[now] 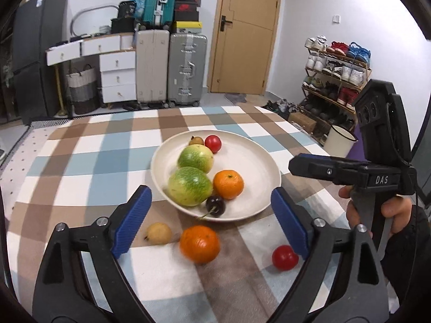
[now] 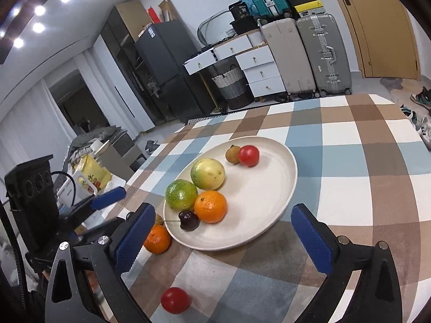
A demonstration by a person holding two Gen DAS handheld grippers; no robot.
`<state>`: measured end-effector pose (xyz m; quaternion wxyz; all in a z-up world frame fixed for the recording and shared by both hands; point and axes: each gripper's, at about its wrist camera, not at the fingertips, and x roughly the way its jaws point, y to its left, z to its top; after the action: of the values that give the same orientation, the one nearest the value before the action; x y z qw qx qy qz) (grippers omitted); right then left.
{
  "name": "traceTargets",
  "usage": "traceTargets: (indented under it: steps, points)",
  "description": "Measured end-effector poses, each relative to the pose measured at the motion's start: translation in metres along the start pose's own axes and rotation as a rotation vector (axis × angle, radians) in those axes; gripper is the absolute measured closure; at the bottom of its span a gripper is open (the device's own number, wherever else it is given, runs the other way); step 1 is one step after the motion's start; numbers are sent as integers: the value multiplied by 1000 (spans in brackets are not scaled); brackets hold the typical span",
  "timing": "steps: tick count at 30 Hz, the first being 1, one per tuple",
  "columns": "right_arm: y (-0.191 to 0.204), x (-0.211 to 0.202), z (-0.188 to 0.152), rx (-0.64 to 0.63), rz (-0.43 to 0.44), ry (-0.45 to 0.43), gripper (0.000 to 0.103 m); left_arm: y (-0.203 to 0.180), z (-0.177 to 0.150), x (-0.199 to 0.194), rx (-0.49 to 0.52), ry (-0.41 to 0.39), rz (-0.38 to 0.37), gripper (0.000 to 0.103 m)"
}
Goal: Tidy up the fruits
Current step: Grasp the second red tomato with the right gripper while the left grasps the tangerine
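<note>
A white plate (image 1: 250,161) on the checked tablecloth holds two green melons (image 1: 190,185), an orange (image 1: 228,183), a dark cherry (image 1: 215,206), a red tomato (image 1: 213,143) and a small brown fruit (image 1: 195,141). In front of the plate lie a loose orange (image 1: 199,243), a small yellow pear (image 1: 159,233) and a red tomato (image 1: 284,257). My left gripper (image 1: 212,223) is open and empty, above the loose orange. My right gripper (image 2: 226,239) is open and empty over the plate's (image 2: 264,196) near rim; it also shows at the right of the left wrist view (image 1: 309,165).
The table's far edge (image 1: 188,109) faces suitcases (image 1: 187,70), white drawers (image 1: 117,75) and a door (image 1: 247,32). A shoe rack (image 1: 334,86) and a white bucket (image 1: 340,140) stand beyond the right edge. Bags and boxes (image 2: 91,177) sit off the left side.
</note>
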<state>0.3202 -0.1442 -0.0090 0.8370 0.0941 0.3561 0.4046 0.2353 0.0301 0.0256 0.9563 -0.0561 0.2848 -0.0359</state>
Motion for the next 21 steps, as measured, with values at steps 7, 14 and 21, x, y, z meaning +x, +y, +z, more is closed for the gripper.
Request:
traceTargets:
  steps: [7,14,21]
  points:
    - [12,-9,-20,-45,-41,28,0,2,-10,-26,-6,-18,16,1]
    - [19,-24,-31,-46,-71,36,0,4,-19,-42,-15,-2,44,1]
    - [26,-36,-40,-19,-139,71,0,8,-30,-61,-21,7,65,1]
